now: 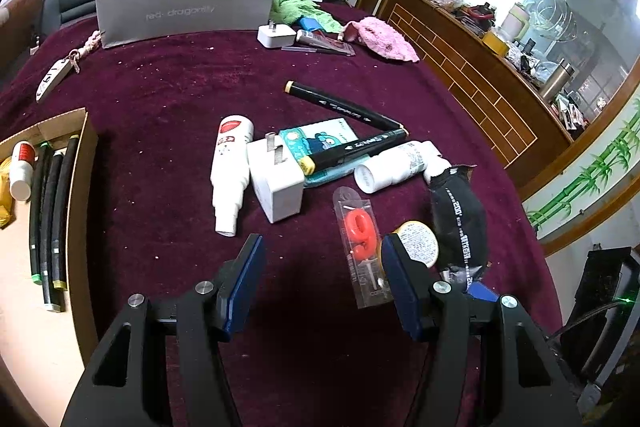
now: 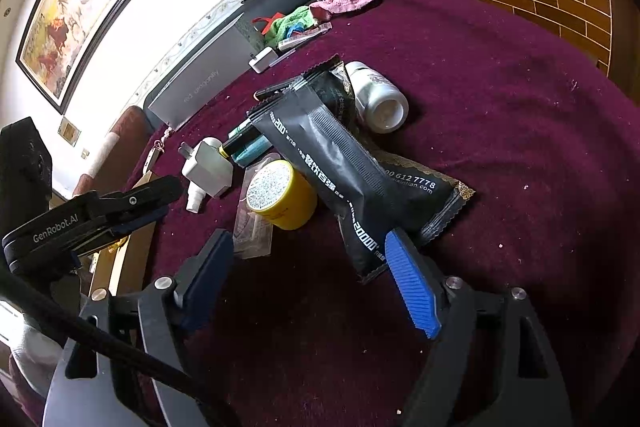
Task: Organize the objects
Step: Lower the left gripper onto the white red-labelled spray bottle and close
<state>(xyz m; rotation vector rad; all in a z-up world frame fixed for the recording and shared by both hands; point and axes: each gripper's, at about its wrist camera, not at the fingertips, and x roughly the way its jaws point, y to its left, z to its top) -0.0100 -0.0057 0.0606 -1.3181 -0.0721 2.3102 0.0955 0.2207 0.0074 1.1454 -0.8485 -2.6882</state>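
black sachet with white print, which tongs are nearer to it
Right. The right tongs are open with the black sachet lying between their tips, its lower end beside the blue pad. The left tongs sit off to its side, past the yellow tin.

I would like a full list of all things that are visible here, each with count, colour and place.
markers: two, black, crossed mid-cloth; four more in cardboard box, left
chargers: two, white, one mid-cloth, one far
spray bottle: one, white, beside near charger
pill bottle: one, white, lying right of markers
black packets: two, overlapping, near right
yellow jar: one, beside packets
number candle: one, red, in clear wrapper
blue card: one, under a marker
grey box: one, far edge
towels: pink one, green one, far
left gripper: open, empty
right gripper: open, nothing gripped
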